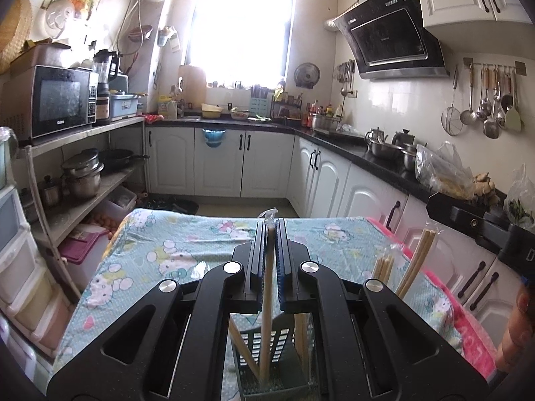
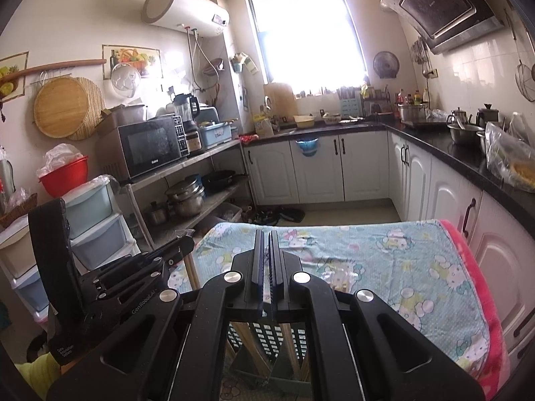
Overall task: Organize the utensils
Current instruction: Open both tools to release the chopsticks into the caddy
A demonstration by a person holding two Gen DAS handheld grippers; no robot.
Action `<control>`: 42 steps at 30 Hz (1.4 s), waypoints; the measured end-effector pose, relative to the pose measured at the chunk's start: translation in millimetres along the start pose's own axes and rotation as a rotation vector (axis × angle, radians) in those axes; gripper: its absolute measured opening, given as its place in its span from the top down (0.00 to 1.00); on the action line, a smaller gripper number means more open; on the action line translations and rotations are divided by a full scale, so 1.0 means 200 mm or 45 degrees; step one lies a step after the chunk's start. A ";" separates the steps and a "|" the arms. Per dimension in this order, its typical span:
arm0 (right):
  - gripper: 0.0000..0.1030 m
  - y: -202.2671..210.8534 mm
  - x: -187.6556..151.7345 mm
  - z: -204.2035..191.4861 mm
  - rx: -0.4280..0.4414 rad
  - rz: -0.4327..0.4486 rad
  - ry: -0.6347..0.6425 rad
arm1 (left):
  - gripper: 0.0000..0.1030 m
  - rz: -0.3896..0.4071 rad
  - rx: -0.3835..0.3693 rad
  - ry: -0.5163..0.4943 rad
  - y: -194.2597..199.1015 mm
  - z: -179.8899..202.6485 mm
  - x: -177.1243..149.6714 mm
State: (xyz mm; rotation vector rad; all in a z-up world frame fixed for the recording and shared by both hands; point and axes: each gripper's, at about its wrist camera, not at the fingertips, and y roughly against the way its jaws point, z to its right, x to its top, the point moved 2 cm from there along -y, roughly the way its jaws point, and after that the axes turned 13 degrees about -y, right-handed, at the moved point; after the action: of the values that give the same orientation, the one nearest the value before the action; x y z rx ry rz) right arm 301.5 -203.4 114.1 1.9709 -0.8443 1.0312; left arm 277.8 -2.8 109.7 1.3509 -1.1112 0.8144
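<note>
While its jaws pinch a wrapped pair of chopsticks (image 1: 267, 287), the left gripper (image 1: 271, 230) holds them upright over a black slotted holder (image 1: 267, 344) on the cartoon-print surface (image 1: 167, 247). More chopsticks (image 1: 418, 260) lean from the holder. The right gripper (image 2: 266, 244) hovers above it, jaws nearly closed on nothing visible.

The tablecloth (image 1: 187, 244) is light blue with white cartoon cats and a pink edge. The chopsticks (image 1: 267, 300) are pale wood colour, the basket (image 1: 267, 351) dark grey. Both grippers (image 1: 275, 234) (image 2: 266, 244) are black, with blue pads (image 1: 280, 287).
</note>
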 end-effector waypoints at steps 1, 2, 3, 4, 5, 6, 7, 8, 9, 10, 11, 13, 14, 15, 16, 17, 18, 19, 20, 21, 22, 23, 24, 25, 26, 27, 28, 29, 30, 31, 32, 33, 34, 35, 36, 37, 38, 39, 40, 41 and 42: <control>0.97 -0.01 -0.01 0.00 0.000 -0.006 -0.003 | 0.97 -0.007 -0.002 0.000 -0.01 0.00 -0.01; 0.97 -0.01 -0.01 0.01 0.001 -0.010 -0.007 | 0.97 -0.012 -0.004 0.001 -0.01 0.00 -0.02; 0.97 -0.01 -0.02 0.01 0.000 -0.013 -0.008 | 0.97 -0.017 -0.005 0.002 -0.01 0.00 -0.03; 0.97 -0.02 -0.03 0.01 -0.004 -0.017 -0.008 | 0.97 -0.020 -0.006 0.004 -0.01 -0.01 -0.04; 0.97 -0.02 -0.03 0.02 -0.006 -0.020 -0.010 | 0.97 -0.026 -0.007 0.008 -0.01 -0.01 -0.05; 0.97 -0.03 -0.04 0.02 -0.007 -0.025 -0.014 | 0.97 -0.029 -0.008 0.011 -0.01 -0.02 -0.05; 0.97 -0.03 -0.04 0.02 -0.008 -0.029 -0.017 | 0.97 -0.034 -0.011 0.017 -0.01 -0.03 -0.06; 0.97 -0.03 -0.05 0.02 -0.010 -0.033 -0.018 | 0.97 -0.038 -0.011 0.019 -0.01 -0.02 -0.07; 0.97 -0.04 -0.05 0.03 -0.012 -0.036 -0.020 | 0.97 -0.043 -0.012 0.022 -0.01 -0.03 -0.08; 0.97 -0.04 -0.06 0.03 -0.013 -0.040 -0.024 | 0.97 -0.045 -0.011 0.024 -0.01 -0.03 -0.08; 0.96 -0.05 -0.06 0.03 -0.015 -0.043 -0.028 | 0.97 -0.049 -0.012 0.027 -0.01 -0.03 -0.09; 0.96 -0.05 -0.06 0.04 -0.018 -0.043 -0.036 | 0.97 -0.056 -0.014 0.033 -0.01 -0.03 -0.10; 0.96 -0.05 -0.07 0.05 -0.021 -0.046 -0.040 | 0.97 -0.063 -0.020 0.038 -0.01 -0.04 -0.11; 0.96 -0.05 -0.07 0.05 -0.024 -0.051 -0.044 | 0.97 -0.068 -0.025 0.042 0.00 -0.03 -0.11; 0.95 -0.05 -0.07 0.06 -0.029 -0.053 -0.050 | 0.97 -0.073 -0.029 0.044 0.00 -0.04 -0.12; 0.91 -0.05 -0.08 0.07 -0.031 -0.056 -0.053 | 0.97 -0.076 -0.029 0.044 0.00 -0.04 -0.13; 0.86 -0.05 -0.08 0.07 -0.033 -0.058 -0.056 | 0.97 -0.078 -0.029 0.044 0.00 -0.04 -0.13; 0.84 -0.05 -0.08 0.07 -0.037 -0.057 -0.058 | 0.96 -0.082 -0.030 0.046 0.01 -0.04 -0.14; 0.81 -0.04 -0.08 0.08 -0.040 -0.056 -0.057 | 0.95 -0.085 -0.031 0.049 0.01 -0.04 -0.15; 0.81 -0.04 -0.09 0.07 -0.043 -0.054 -0.053 | 0.94 -0.088 -0.032 0.052 0.01 -0.04 -0.15; 0.80 -0.04 -0.09 0.08 -0.045 -0.054 -0.050 | 0.92 -0.089 -0.033 0.055 0.01 -0.04 -0.15; 0.80 -0.03 -0.09 0.07 -0.046 -0.056 -0.046 | 0.90 -0.091 -0.034 0.058 0.01 -0.04 -0.16; 0.79 -0.03 -0.09 0.07 -0.049 -0.055 -0.043 | 0.88 -0.092 -0.037 0.060 0.02 -0.05 -0.16; 0.78 -0.02 -0.10 0.07 -0.052 -0.054 -0.043 | 0.88 -0.092 -0.038 0.061 0.02 -0.05 -0.16; 0.75 -0.02 -0.10 0.07 -0.055 -0.052 -0.042 | 0.85 -0.092 -0.040 0.061 0.02 -0.05 -0.16; 0.73 -0.01 -0.10 0.08 -0.057 -0.049 -0.042 | 0.81 -0.093 -0.042 0.060 0.02 -0.05 -0.16; 0.72 0.00 -0.10 0.08 -0.060 -0.046 -0.042 | 0.80 -0.093 -0.043 0.057 0.03 -0.05 -0.17; 0.72 0.01 -0.10 0.08 -0.063 -0.043 -0.040 | 0.76 -0.094 -0.044 0.056 0.03 -0.05 -0.17; 0.71 0.01 -0.10 0.08 -0.066 -0.039 -0.038 | 0.72 -0.094 -0.045 0.056 0.04 -0.05 -0.17; 0.71 0.02 -0.11 0.08 -0.068 -0.037 -0.036 | 0.70 -0.094 -0.046 0.056 0.04 -0.04 -0.17; 0.69 0.03 -0.11 0.09 -0.072 -0.033 -0.035 | 0.67 -0.098 -0.046 0.056 0.05 -0.04 -0.18; 0.66 0.04 -0.11 0.09 -0.074 -0.032 -0.033 | 0.63 -0.100 -0.048 0.057 0.05 -0.04 -0.18; 0.65 0.04 -0.12 0.09 -0.077 -0.033 -0.029 | 0.60 -0.102 -0.051 0.059 0.06 -0.05 -0.18; 0.64 0.05 -0.12 0.09 -0.081 -0.033 -0.027 | 0.55 -0.105 -0.052 0.060 0.07 -0.04 -0.19; 0.63 0.06 -0.13 0.09 -0.084 -0.033 -0.027 | 0.52 -0.107 -0.052 0.060 0.07 -0.05 -0.19; 0.63 0.06 -0.14 0.09 -0.084 -0.037 -0.025 | 0.50 -0.110 -0.048 0.062 0.08 -0.05 -0.20; 0.62 0.07 -0.15 0.10 -0.085 -0.041 -0.023 | 0.45 -0.111 -0.045 0.064 0.08 -0.05 -0.20; 0.60 0.08 -0.15 0.10 -0.088 -0.042 -0.022 | 0.39 -0.112 -0.045 0.067 0.09 -0.05 -0.20; 0.60 0.08 -0.16 0.10 -0.092 -0.042 -0.021 | 0.36 -0.114 -0.046 0.073 0.10 -0.06 -0.21; 0.58 0.09 -0.17 0.10 -0.095 -0.042 -0.019 | 0.33 -0.116 -0.047 0.080 0.11 -0.06 -0.21; 0.57 0.10 -0.18 0.10 -0.097 -0.042 -0.018 | 0.29 -0.117 -0.047 0.083 0.12 -0.07 -0.22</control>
State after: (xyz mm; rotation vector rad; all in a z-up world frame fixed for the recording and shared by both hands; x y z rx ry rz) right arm 277.1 -223.5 81.6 1.9239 -0.8438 0.9533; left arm 244.1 18.8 78.3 1.3256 -1.0014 0.7626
